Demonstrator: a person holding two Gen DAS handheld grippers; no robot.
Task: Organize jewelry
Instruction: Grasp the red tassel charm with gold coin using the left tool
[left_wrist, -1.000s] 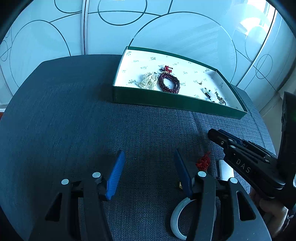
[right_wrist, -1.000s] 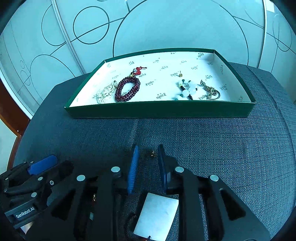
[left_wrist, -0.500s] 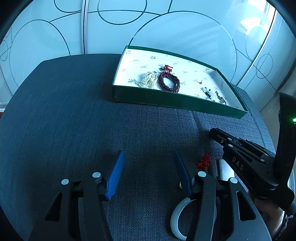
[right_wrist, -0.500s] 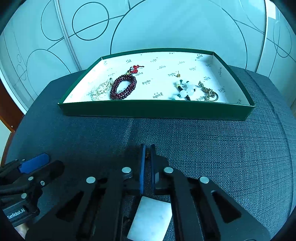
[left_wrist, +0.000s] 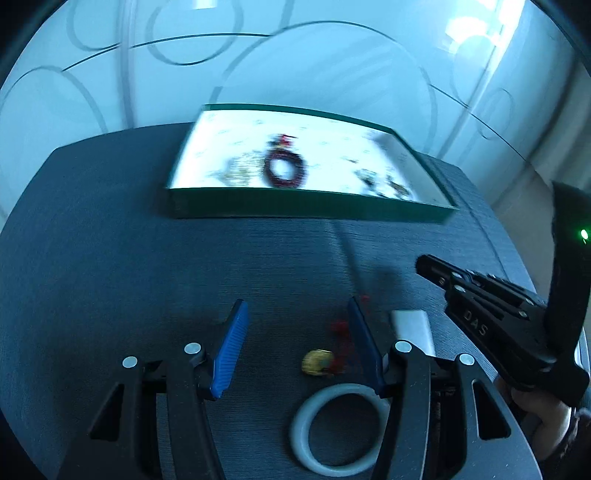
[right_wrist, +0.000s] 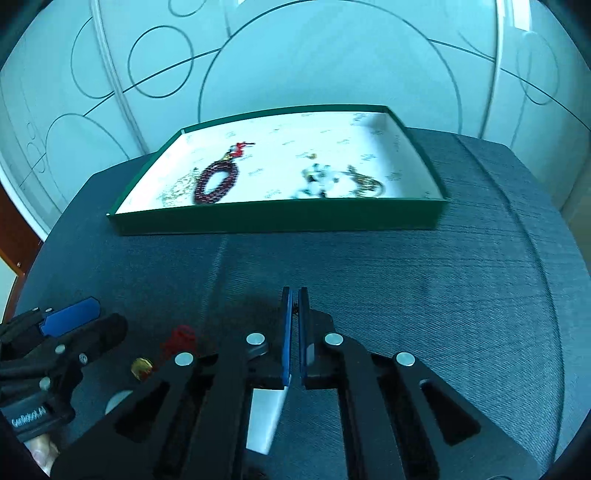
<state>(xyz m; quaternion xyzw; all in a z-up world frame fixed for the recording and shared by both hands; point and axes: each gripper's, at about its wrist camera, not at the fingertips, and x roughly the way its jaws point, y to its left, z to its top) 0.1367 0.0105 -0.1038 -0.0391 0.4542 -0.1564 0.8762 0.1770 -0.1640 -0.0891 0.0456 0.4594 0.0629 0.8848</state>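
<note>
A green tray (left_wrist: 295, 212) (right_wrist: 277, 219) with a white floor holds a dark red bead bracelet (right_wrist: 216, 182), a pale chain (right_wrist: 177, 192) and other small pieces. My right gripper (right_wrist: 294, 301) is shut on a tiny dark piece of jewelry (right_wrist: 295, 304), raised above the dark cloth. My left gripper (left_wrist: 295, 314) is open low over the cloth, with a gold bead and red tassel (left_wrist: 325, 360) and a pale jade bangle (left_wrist: 338, 430) between its fingers.
A white card (left_wrist: 412, 328) (right_wrist: 266, 417) lies on the dark cloth-covered table (right_wrist: 443, 295) beside the bangle. Behind the tray is a white wall with circle lines. The table edge curves off at the right.
My right gripper closed on the tiny piece and lifted it toward the tray. My left gripper shifted right, so the gold bead and bangle now sit between its fingers.
</note>
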